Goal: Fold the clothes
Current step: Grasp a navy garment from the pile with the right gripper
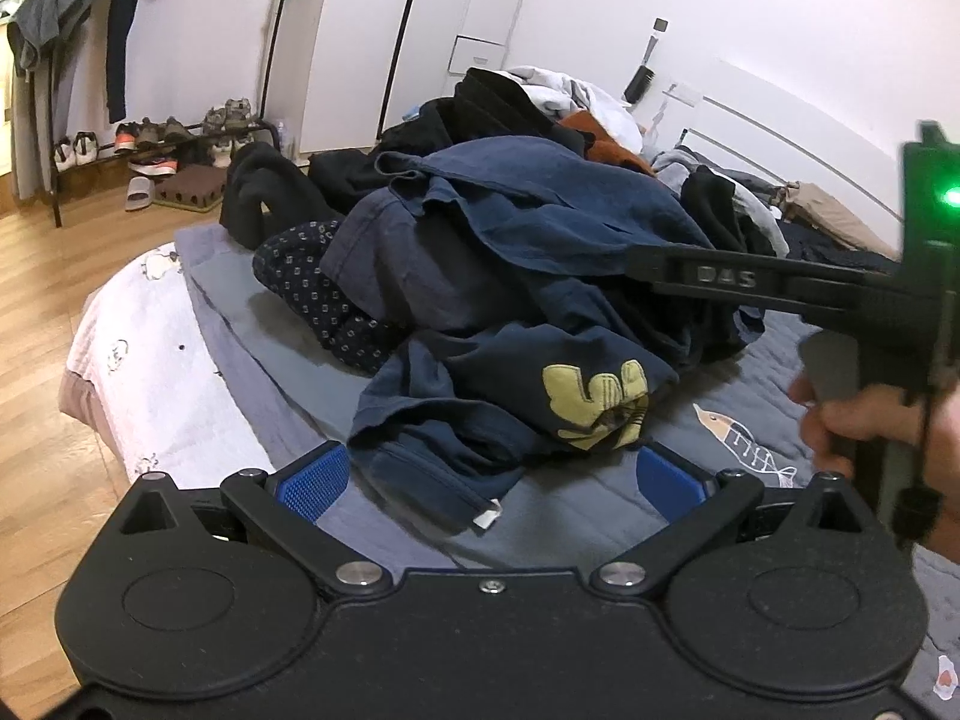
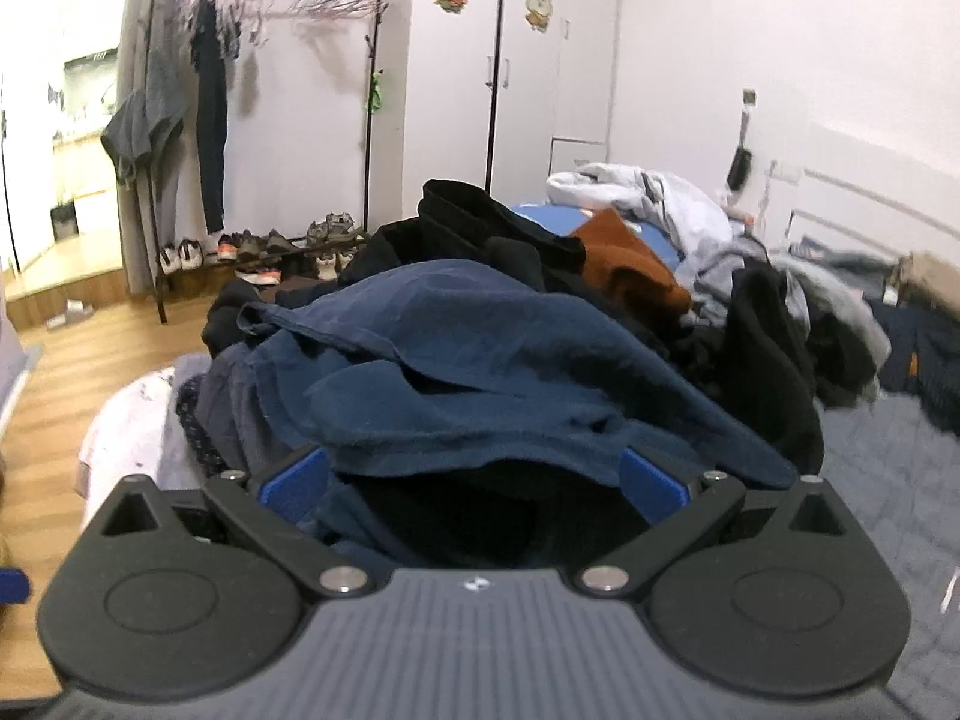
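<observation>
A heap of clothes lies on the bed. On top is a crumpled navy shirt (image 1: 540, 210) (image 2: 480, 360); below it is a navy T-shirt with a yellow print (image 1: 510, 396). My left gripper (image 1: 491, 477) is open low over the quilt, with the T-shirt's hem lying between its blue pads (image 1: 312, 480). My right gripper (image 2: 474, 480) is open too, and the navy shirt's edge drapes between and over its pads (image 2: 651, 474). In the left wrist view the right gripper (image 1: 636, 267) reaches into the shirt from the right, held by a hand (image 1: 840, 414).
A dotted dark garment (image 1: 306, 282), black garments (image 2: 480, 210), an orange one (image 2: 630, 264) and pale ones (image 2: 660, 192) fill the heap. The grey quilt (image 1: 750, 420) shows at the front right. Beyond the bed edge (image 1: 120, 348) are wood floor and a clothes rack with shoes (image 2: 258, 252).
</observation>
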A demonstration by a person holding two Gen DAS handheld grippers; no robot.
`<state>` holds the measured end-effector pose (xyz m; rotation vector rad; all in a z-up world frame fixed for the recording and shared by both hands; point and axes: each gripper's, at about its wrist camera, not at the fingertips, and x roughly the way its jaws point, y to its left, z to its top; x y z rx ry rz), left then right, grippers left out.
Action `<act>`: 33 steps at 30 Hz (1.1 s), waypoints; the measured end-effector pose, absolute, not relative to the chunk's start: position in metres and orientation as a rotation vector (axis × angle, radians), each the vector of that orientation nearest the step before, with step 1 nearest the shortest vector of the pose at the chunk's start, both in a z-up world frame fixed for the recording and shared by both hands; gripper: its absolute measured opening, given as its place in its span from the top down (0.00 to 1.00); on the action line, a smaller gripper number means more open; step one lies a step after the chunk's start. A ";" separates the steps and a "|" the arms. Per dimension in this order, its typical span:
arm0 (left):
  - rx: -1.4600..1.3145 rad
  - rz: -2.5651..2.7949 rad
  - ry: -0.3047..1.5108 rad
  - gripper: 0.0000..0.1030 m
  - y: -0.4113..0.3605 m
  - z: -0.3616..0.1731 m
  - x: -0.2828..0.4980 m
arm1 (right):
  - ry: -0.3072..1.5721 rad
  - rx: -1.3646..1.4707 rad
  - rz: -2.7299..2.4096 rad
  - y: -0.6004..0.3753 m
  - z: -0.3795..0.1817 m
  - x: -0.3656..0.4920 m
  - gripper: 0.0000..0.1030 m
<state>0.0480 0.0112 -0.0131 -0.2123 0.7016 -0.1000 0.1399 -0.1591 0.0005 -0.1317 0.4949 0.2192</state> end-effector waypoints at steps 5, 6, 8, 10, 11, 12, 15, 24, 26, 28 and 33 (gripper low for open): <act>-0.211 -0.104 0.704 0.00 0.010 -0.014 0.049 | 0.499 -0.193 0.221 -0.156 -0.007 0.152 0.05; -0.218 -0.104 0.707 0.00 0.011 -0.014 0.050 | 0.501 -0.193 0.220 -0.156 -0.009 0.154 0.11; -0.235 -0.103 0.711 0.00 0.013 -0.015 0.051 | 0.516 -0.182 0.215 -0.160 -0.013 0.158 0.31; -0.247 -0.106 0.716 0.00 0.015 -0.015 0.052 | 0.545 -0.146 0.219 -0.165 -0.017 0.162 0.64; -0.250 -0.108 0.717 0.00 0.014 -0.015 0.052 | 0.556 -0.129 0.223 -0.167 -0.018 0.162 0.71; -0.252 -0.110 0.717 0.00 0.014 -0.015 0.052 | 0.560 -0.121 0.220 -0.168 -0.019 0.162 0.83; -0.258 -0.110 0.719 0.00 0.012 -0.016 0.052 | 0.548 -0.100 0.204 -0.172 -0.018 0.155 0.90; -0.245 -0.118 0.713 0.00 -0.003 -0.015 0.052 | 0.475 0.051 0.115 -0.206 0.007 0.128 0.92; -0.238 -0.118 0.714 0.00 -0.006 -0.015 0.052 | 0.456 0.100 0.095 -0.220 0.014 0.118 0.92; -0.224 -0.117 0.711 0.00 -0.008 -0.015 0.051 | 0.439 0.153 0.068 -0.237 0.022 0.104 0.92; -0.201 -0.123 0.707 0.00 -0.014 -0.014 0.050 | 0.415 0.237 0.014 -0.273 0.027 0.066 0.93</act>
